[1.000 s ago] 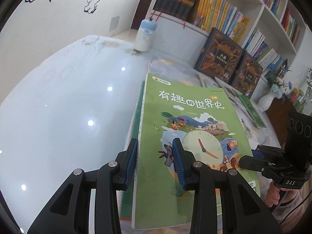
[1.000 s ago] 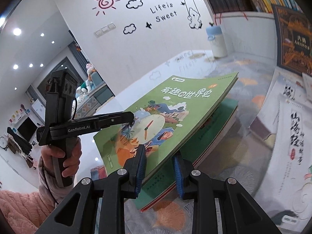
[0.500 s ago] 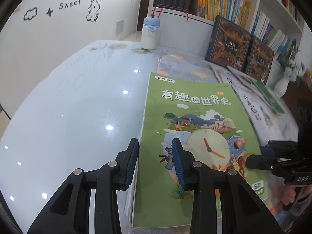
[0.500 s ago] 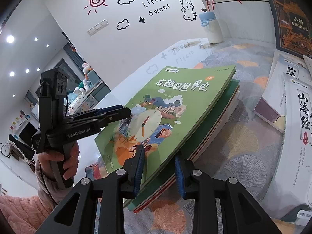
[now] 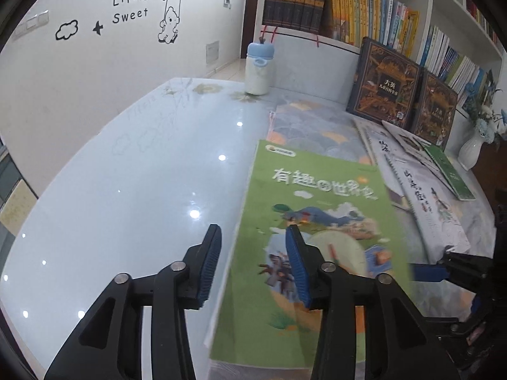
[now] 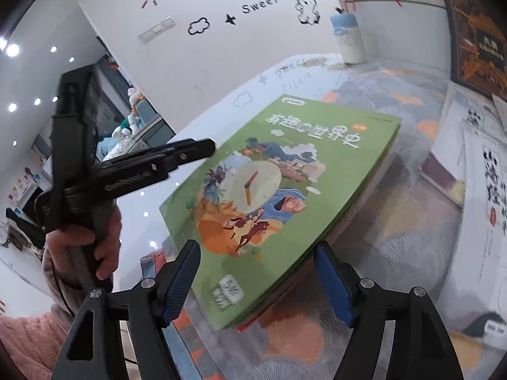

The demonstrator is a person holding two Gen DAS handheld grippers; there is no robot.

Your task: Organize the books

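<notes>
Green book (image 5: 317, 221) lies flat on top of a stack (image 6: 358, 202), its near edge between the fingers of both grippers. Left gripper (image 5: 253, 262) is opening: one pad (image 5: 210, 262) stands off the book's left edge over the white table (image 5: 126, 190), the other (image 5: 296, 269) hangs above the cover, neither pressing. Right gripper (image 6: 256, 281) is opening wide, its pads (image 6: 332, 288) either side of the book's near corner and clear of it. Beyond the right fingers lie white books (image 6: 484, 196) on the patterned mat (image 6: 396, 253).
</notes>
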